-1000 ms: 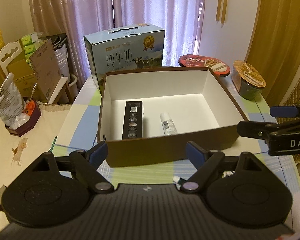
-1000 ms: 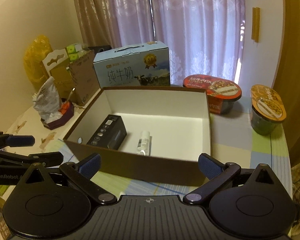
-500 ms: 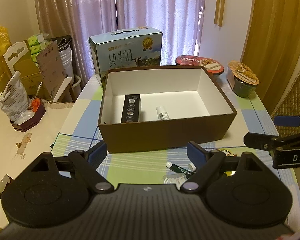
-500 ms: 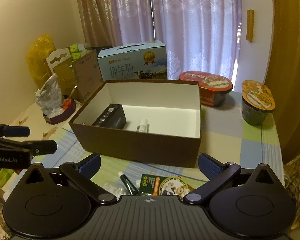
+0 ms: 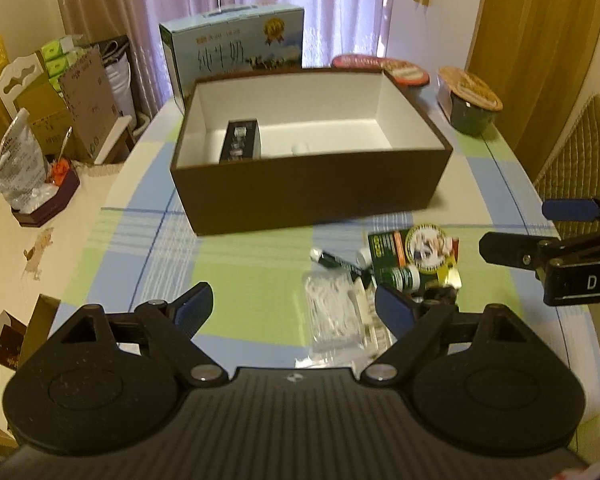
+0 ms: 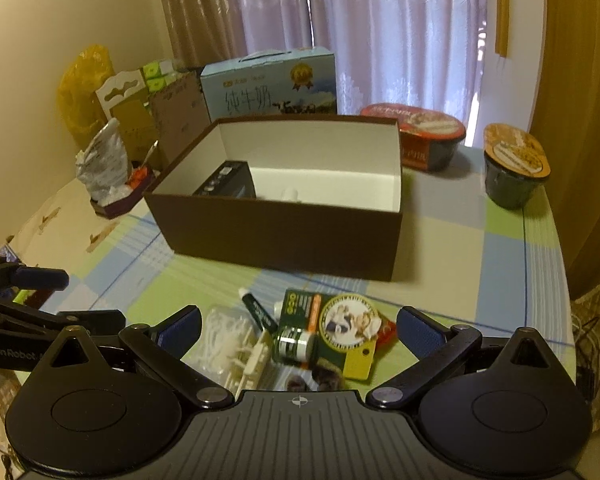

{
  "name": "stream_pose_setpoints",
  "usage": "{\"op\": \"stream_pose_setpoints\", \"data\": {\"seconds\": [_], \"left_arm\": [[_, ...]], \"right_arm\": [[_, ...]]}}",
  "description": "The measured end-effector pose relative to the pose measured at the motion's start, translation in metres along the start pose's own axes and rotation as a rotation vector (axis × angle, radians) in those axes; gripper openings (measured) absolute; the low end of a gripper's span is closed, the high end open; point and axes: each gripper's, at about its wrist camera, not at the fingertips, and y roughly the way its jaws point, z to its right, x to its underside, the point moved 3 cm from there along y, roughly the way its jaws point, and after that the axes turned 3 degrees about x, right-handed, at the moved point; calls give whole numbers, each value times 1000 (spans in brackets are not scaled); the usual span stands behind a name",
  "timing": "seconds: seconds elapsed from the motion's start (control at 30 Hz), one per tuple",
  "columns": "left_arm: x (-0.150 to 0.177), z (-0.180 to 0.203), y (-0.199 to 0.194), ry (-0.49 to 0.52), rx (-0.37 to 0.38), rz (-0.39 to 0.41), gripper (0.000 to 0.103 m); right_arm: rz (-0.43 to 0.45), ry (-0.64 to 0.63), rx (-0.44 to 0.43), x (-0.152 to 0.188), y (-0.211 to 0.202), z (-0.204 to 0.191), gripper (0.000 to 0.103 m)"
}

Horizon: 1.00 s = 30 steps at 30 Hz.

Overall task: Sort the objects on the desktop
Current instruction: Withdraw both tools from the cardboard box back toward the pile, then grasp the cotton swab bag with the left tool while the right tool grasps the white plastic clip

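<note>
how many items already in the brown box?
2. A black carton lies at the left of the brown box; a small white bottle lies beside it, mid-floor. The near wall may hide more.

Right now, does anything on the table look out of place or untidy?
Yes. In front of the brown box, a small heap lies unsorted: a clear bag of white picks, a dark tube, a green bottle on its side and a green card, overlapping. Nothing looks spilled or broken.
</note>
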Motion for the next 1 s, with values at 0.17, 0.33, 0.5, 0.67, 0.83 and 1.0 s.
{"op": "stream_pose_setpoints", "data": {"seconds": [0.17,0.33,0.5,0.67,0.83,1.0], "left_arm": [[16,3,7,4,3,-42,86],[34,3,17,-2,-3,-90,85],[49,1,26,-15,4,-136,85],[61,2,35,-26,35,-179,85],[69,5,47,-31,57,-218,85],[78,4,63,-46,71,-268,85]], "right_arm": [[-33,9,12,16,3,1,101],[-77,26,26,34,10,6,101],[-121,25,37,50,17,6,101],[-161,16,44,66,24,4,101],[-203,27,51,81,32,4,101],[-236,42,55,91,40,7,101]]}}
